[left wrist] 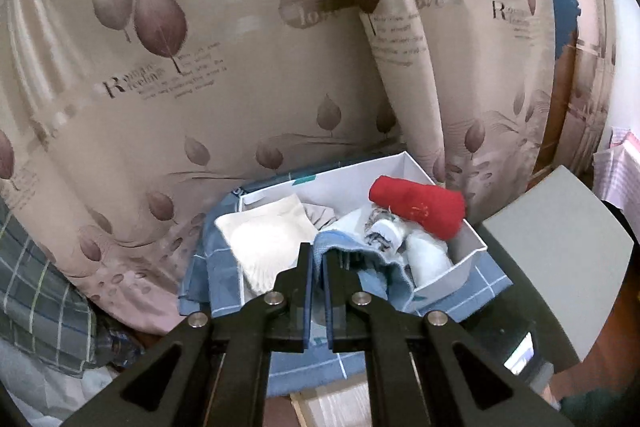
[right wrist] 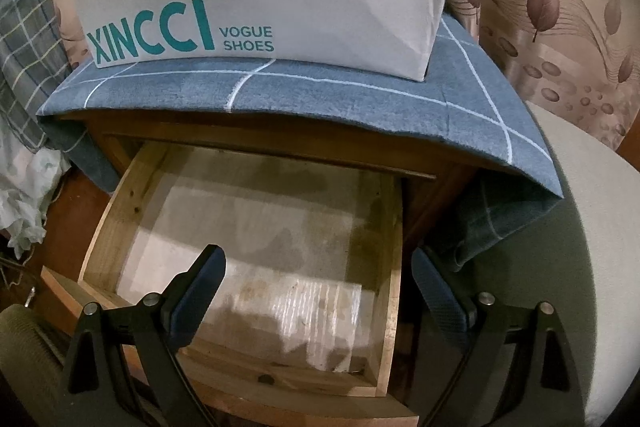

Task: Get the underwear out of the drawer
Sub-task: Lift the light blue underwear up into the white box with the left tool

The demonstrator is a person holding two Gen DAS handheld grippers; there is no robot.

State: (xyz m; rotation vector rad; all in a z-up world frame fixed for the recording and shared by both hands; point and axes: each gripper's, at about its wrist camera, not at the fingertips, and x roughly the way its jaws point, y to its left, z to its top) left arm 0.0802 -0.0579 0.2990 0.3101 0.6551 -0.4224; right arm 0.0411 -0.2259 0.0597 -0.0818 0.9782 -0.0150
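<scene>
Left tool (left wrist: 317, 267) clamps blue underwear (left wrist: 340, 247) — drawer (right wrist: 248, 227) bare.

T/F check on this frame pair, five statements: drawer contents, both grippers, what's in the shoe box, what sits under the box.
1. The open wooden drawer holds folded clothes. False: its visible bottom is bare.
2. The left gripper is shut on a light blue cloth garment. True.
3. The right gripper is clamped on the drawer front. False: its jaws stand wide open above the drawer, with nothing between them.
4. A red rolled garment lies in the white cardboard shoe box. True.
5. The shoe box stands directly on bare wood. False: it stands on a blue cloth with white grid lines draped over the cabinet top.
</scene>
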